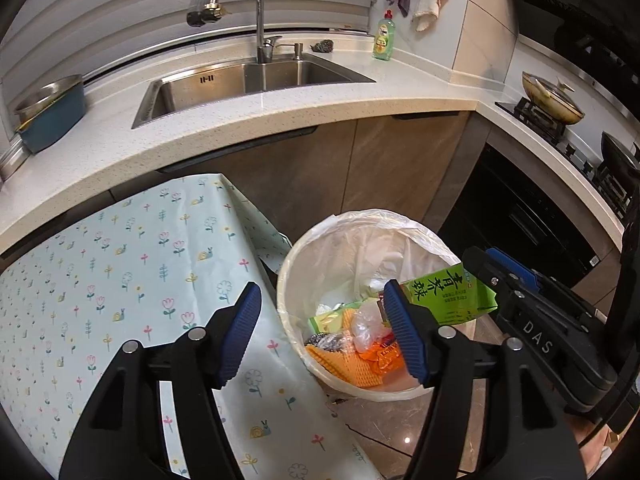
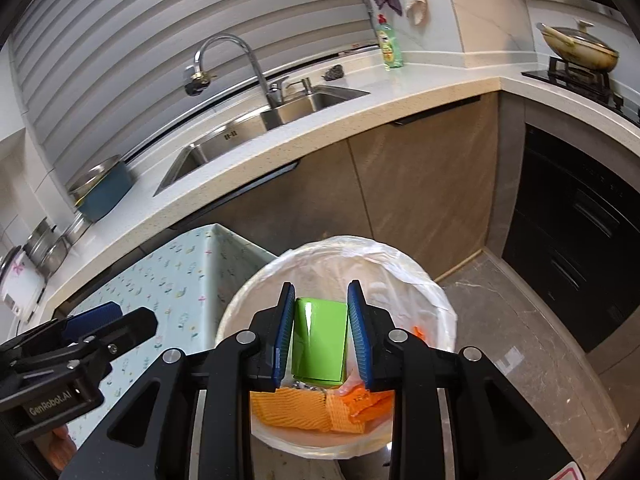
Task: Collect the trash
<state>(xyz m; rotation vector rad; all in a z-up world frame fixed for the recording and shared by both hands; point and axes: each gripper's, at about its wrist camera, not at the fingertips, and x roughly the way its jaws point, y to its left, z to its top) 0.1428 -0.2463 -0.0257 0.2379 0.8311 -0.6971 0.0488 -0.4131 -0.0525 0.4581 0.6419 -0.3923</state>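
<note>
Clamping a green packet [image 2: 319, 342] over the lined bin [image 1: 424, 390], the right hand-held gripper [image 2: 321, 330]; left hand-held gripper [image 1: 324, 338] agape beside the floral tablecloth [image 1: 120, 280].

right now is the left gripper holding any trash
No, the left gripper is open with nothing between its fingers; the green carton sits in the right gripper over the bin.

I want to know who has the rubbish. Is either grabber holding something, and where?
The right gripper holds a green packet by its two side faces, above the bin. The left gripper has open jaws and holds nothing.
</note>
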